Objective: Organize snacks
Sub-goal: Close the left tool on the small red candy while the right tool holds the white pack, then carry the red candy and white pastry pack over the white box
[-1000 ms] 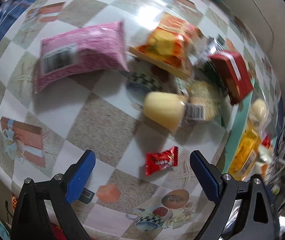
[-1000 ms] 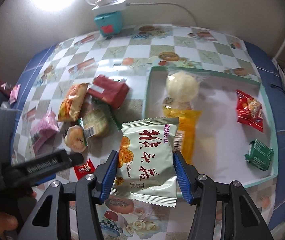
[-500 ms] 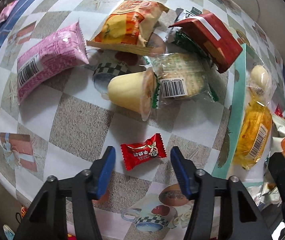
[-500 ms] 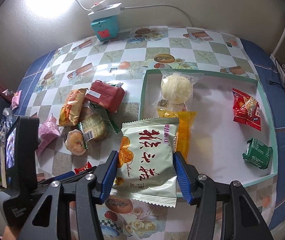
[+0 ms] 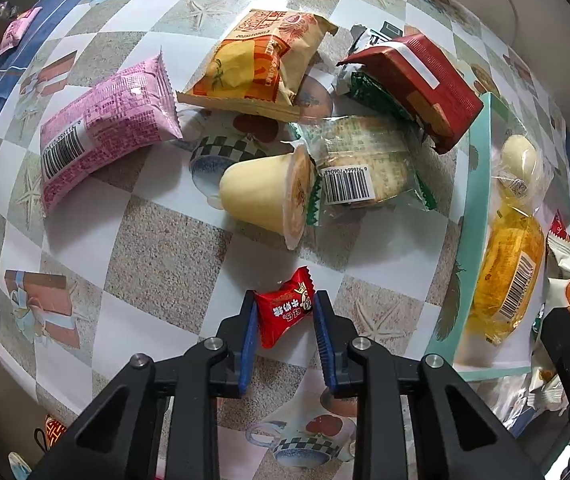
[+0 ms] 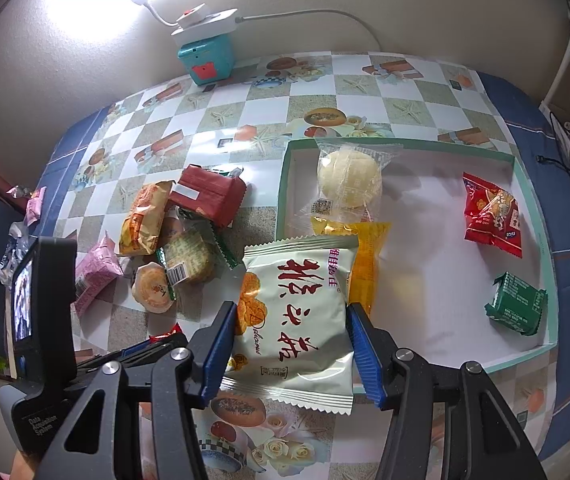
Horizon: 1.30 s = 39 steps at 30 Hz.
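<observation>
My left gripper (image 5: 284, 312) is shut on a small red candy (image 5: 285, 311) low over the checkered table. Beyond it lie a pudding cup (image 5: 263, 195), a clear-wrapped cake (image 5: 359, 168), a pink packet (image 5: 103, 130), an orange bag (image 5: 261, 66) and a red box (image 5: 417, 82). My right gripper (image 6: 291, 332) is shut on a white-green snack bag (image 6: 295, 320) and holds it above the near left edge of the teal-rimmed tray (image 6: 533, 208). The tray holds a round bun (image 6: 349, 180), a yellow packet (image 6: 367, 264), a red packet (image 6: 493, 212) and a green packet (image 6: 519, 304).
A teal box with a white power strip (image 6: 207, 50) stands at the back by the wall. The left gripper's body (image 6: 41, 312) shows at the lower left in the right wrist view. Small wrapped sweets (image 6: 35, 206) lie at the table's left edge.
My left gripper has moved forward and closed its jaws on the red candy. My right gripper has held the white-green bag almost still.
</observation>
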### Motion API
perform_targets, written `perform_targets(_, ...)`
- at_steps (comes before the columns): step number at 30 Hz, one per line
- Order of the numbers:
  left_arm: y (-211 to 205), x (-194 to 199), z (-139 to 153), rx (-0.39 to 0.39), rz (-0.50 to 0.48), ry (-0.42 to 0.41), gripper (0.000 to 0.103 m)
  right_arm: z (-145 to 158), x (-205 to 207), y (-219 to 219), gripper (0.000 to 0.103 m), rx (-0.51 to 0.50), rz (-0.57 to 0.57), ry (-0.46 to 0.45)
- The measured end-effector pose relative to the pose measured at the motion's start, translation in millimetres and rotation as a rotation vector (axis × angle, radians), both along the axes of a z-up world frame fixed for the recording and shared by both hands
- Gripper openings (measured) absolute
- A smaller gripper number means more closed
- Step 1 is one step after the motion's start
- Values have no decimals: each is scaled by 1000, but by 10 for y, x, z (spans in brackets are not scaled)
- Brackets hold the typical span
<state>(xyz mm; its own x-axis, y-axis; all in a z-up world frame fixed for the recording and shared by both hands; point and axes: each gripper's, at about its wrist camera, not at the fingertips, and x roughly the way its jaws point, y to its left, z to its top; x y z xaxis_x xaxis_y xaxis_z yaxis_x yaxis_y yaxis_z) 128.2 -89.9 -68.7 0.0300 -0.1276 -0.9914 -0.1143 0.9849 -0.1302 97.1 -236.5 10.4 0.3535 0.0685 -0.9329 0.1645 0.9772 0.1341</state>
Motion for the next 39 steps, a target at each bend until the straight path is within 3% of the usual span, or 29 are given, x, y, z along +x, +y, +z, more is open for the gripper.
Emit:
perform_targets(15, 175, 51, 466, -88, -17, -103, 28, 73, -35, -142, 58, 20, -40, -26)
perform_targets(23, 117, -41, 678, -122, -35, -160, 28, 115, -90, -529, 58, 35, -139, -38)
perform_targets(31, -421, -126, 728, -150, -122, -197, 28, 115, -272, -1179, 58, 51, -308, -36)
perform_targets(39, -1182, -319, 696, -169, -285, -209, 28, 122, -493, -1667, 58, 68, -417, -44)
